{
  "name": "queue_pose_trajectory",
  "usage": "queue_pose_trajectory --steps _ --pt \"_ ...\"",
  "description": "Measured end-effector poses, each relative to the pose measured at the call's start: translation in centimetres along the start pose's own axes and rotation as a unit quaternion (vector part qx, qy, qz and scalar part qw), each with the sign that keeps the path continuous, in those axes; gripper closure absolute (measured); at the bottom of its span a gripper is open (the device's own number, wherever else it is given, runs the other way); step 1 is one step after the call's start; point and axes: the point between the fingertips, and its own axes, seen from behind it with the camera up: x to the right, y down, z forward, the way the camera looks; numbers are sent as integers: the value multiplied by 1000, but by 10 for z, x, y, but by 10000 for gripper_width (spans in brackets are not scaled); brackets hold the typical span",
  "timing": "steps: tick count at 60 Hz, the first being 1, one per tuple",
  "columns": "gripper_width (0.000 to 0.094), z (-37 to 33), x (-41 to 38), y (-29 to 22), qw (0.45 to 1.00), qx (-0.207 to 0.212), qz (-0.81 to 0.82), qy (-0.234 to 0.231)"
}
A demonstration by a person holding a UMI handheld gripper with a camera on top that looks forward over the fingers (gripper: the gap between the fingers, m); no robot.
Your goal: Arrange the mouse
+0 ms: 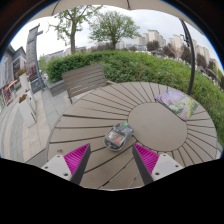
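Note:
A grey computer mouse [119, 136] lies on a round slatted wooden table [90, 115], at the near-left edge of a round grey mouse mat [157, 124]. My gripper [111, 161] is open and empty, with its two magenta pads [77, 157] wide apart. The mouse sits just ahead of the fingertips, roughly centred between them, with a clear gap at both sides.
A small bunch of pale flowers [176, 100] lies on the table's far right. A wooden bench [84, 78] stands beyond the table. A green hedge [130, 65], trees and buildings are behind. Paved ground lies to the left.

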Motion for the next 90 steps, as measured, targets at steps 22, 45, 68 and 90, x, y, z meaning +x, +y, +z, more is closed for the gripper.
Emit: queue_pose_trajectory --steps 22,45,68,90 --pt "103 60 -1 -32 1000 6 4 6" --pt "554 50 7 -56 999 -15 -26 -15" --pt "562 33 209 -246 998 60 -25 5" --pt "539 168 361 -164 999 -29 -16 -13"
